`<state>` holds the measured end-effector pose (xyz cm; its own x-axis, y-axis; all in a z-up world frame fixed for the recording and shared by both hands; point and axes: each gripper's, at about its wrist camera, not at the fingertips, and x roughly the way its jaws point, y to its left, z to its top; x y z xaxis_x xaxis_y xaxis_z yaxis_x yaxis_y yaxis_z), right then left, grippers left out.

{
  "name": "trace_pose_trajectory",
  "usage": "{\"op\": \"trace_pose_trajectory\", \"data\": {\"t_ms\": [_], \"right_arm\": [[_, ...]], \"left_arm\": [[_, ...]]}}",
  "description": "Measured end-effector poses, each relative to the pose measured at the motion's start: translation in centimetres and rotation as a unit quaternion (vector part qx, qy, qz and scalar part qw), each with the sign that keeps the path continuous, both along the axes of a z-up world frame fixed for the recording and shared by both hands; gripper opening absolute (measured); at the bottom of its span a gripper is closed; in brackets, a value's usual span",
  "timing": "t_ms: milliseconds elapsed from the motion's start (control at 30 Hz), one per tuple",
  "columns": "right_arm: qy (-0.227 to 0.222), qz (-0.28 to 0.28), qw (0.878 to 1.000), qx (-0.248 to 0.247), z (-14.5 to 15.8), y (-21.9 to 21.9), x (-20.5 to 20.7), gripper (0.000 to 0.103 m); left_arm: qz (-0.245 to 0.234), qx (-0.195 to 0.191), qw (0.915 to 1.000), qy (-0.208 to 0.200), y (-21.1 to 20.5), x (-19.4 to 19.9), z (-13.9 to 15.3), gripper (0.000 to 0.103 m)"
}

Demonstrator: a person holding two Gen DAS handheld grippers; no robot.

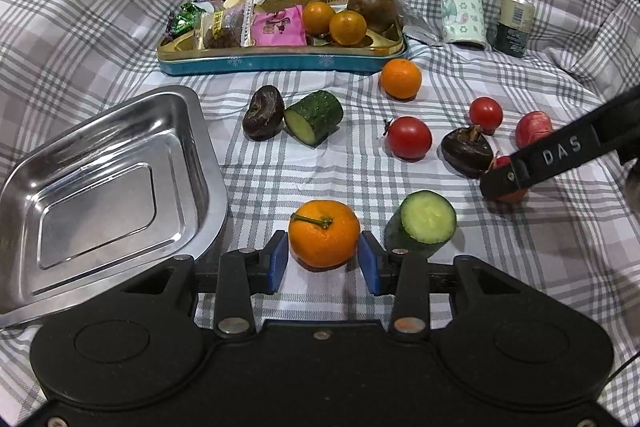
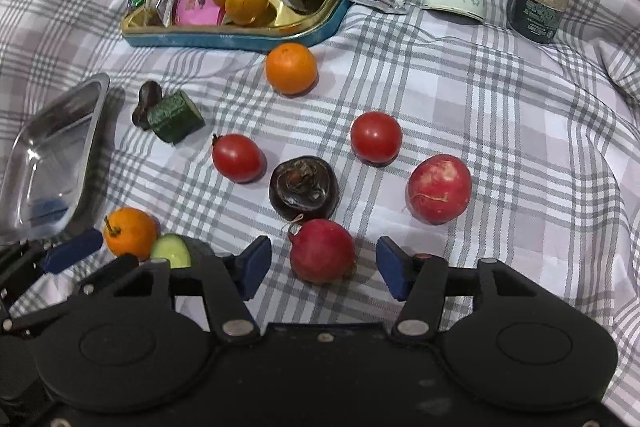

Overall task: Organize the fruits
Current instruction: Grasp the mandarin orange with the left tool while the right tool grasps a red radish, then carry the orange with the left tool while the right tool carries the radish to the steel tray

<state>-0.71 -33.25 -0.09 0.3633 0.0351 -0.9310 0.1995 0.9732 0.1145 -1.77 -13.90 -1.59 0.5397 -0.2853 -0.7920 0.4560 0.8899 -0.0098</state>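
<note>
Checked bedding under your left gripper, jaws wide around a stemmed orange; cucumber piece crowds it. Right gripper brackets a radish, apparently untouched.

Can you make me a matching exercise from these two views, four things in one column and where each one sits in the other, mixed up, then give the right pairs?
Things
1. tangerine with a stem
2. metal tray
3. radish
4. brown round fruit

Places
A. in the gold tin with the snacks
B. between the open fingers of the right gripper
C. to the left of the left gripper, with nothing in it
D. between the open fingers of the left gripper

Pairs: 1-D, 2-C, 3-B, 4-A
</note>
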Motion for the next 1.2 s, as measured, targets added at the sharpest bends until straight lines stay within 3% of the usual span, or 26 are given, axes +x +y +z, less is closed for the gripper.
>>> {"op": "trace_pose_trajectory", "data": {"t_ms": [233,933,1200], "right_arm": [[0.017,0.007,1.000,-0.011,-0.8,0.6,0.4,0.038],[0.001,0.001,1.000,-0.012,0.0,0.4,-0.1,0.038],[-0.012,-0.009,1.000,-0.010,0.6,0.2,-0.1,0.038]], "left_arm": [[-0.001,0.006,0.9999,-0.009,-0.6,0.3,-0.2,0.050],[0.009,-0.002,1.0000,0.003,-1.1,1.6,-1.1,0.053],[0.040,-0.052,0.9979,0.000,0.6,1.9,0.0,0.048]]}}
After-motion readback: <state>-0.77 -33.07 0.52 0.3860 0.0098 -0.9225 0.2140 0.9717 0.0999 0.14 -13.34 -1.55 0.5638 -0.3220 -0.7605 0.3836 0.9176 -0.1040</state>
